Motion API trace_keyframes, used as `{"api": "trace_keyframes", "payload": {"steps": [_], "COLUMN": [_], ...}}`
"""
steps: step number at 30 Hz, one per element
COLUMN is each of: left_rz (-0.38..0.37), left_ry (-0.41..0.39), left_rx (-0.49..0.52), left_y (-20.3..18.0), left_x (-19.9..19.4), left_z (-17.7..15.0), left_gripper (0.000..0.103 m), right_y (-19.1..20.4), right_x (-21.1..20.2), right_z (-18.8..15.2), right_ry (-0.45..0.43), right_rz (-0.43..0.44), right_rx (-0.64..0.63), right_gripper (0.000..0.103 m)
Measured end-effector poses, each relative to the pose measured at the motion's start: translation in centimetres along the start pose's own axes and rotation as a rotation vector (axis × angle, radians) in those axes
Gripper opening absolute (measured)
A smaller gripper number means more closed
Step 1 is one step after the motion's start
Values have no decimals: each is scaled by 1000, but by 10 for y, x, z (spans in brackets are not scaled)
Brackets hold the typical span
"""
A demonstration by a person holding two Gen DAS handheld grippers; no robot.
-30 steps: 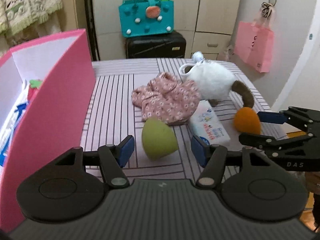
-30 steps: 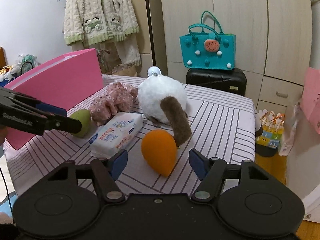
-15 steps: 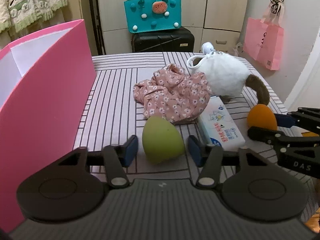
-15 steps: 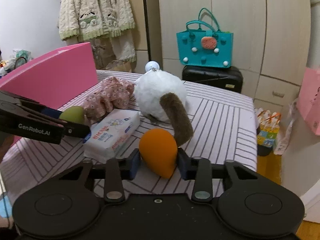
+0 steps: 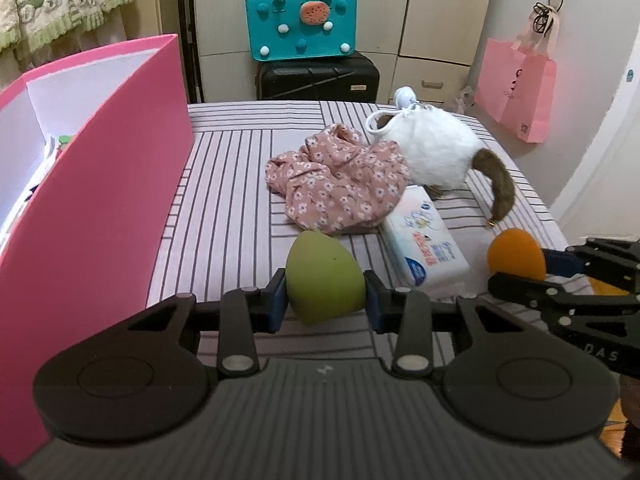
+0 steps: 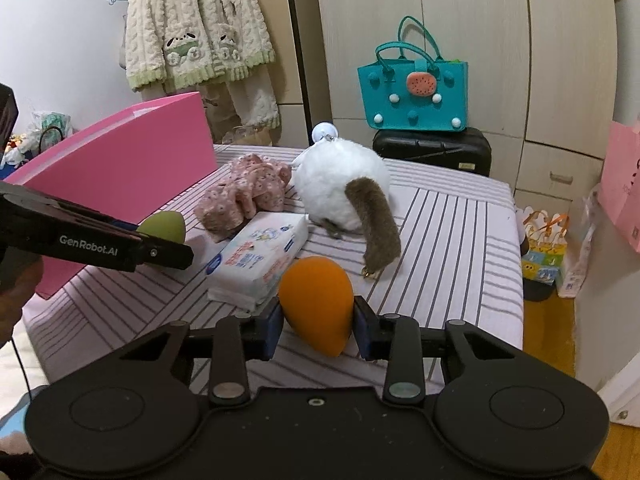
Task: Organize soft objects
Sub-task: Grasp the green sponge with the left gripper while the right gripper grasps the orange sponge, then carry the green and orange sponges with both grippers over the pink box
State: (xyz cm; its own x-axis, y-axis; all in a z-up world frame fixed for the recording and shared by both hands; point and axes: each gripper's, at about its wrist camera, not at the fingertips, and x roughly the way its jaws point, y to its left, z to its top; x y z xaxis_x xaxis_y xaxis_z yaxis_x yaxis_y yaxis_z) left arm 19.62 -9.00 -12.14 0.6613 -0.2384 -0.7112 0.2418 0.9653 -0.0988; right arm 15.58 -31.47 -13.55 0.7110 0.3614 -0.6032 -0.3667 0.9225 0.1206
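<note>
Both grips are tip-only: the left gripper (image 5: 325, 305), its jaws just closing, clamps the green sponge (image 5: 323, 278); the right gripper (image 6: 316, 325) clamps the orange sponge (image 6: 317, 303). Either of the 2 (squashy, tapered) could squirt out when lifted toward the pink box (image 5: 96, 200).

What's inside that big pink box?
The pink box is open on top. Only a sliver shows in the left view: white inner walls and some colourful packaging against the far side. Its near wall hides everything else inside.

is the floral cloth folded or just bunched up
Bunched up. The floral cloth lies in a crumpled heap with loose creases, its edge draped onto the wipes pack.
</note>
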Motion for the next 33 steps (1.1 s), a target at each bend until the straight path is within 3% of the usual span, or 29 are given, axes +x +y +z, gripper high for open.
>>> {"api": "trace_keyframes", "payload": {"steps": [13, 19, 26, 33], "left_rz": [-127, -173, -293, -304], "left_ry": [92, 161, 273, 290], "left_rx": [8, 103, 132, 149], "left_y": [0, -6, -5, 3], "left_x": [-35, -56, -83, -116], "left_z": [-13, -19, -25, -23], "left_gripper": [38, 38, 38, 38], "right_y": [16, 21, 40, 59], "right_x": [-24, -36, -58, -74], "right_z": [-5, -13, -9, 3], "right_ry": [82, 170, 198, 225], "right_rz": [61, 188, 216, 270], "right_rx": [50, 107, 67, 6], "right_gripper": [42, 42, 42, 42]}}
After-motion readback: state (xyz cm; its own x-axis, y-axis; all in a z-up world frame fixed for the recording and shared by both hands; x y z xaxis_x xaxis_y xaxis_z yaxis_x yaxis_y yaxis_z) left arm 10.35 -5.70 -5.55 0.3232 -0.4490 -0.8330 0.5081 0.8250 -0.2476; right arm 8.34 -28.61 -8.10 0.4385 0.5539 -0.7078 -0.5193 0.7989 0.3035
